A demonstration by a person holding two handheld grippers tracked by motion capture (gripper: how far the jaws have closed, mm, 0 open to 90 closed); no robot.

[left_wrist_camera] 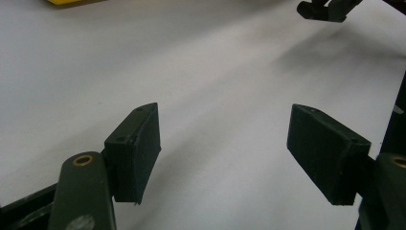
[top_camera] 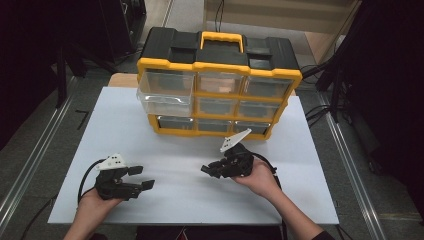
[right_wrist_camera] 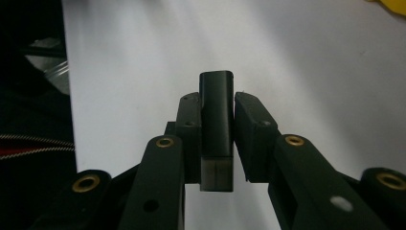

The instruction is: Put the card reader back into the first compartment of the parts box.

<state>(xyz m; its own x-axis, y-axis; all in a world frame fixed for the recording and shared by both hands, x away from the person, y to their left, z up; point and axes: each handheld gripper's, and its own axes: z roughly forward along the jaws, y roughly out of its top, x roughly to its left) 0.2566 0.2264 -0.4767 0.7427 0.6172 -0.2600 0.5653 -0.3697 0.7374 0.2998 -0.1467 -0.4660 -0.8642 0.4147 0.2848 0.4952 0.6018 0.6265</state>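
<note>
We see the white bench first, with a black and yellow drawer organiser standing at its far side, its top left clear drawer pulled out. Nearer us, our left gripper rests low over the bench with its jaws spread wide and nothing between them. Our right gripper is held just above the bench in front of the organiser, clamped on a small black block that stands upright between its pads.

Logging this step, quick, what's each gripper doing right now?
Left gripper: open, nothing between its jaws.
Right gripper: shut on a small black block.
</note>
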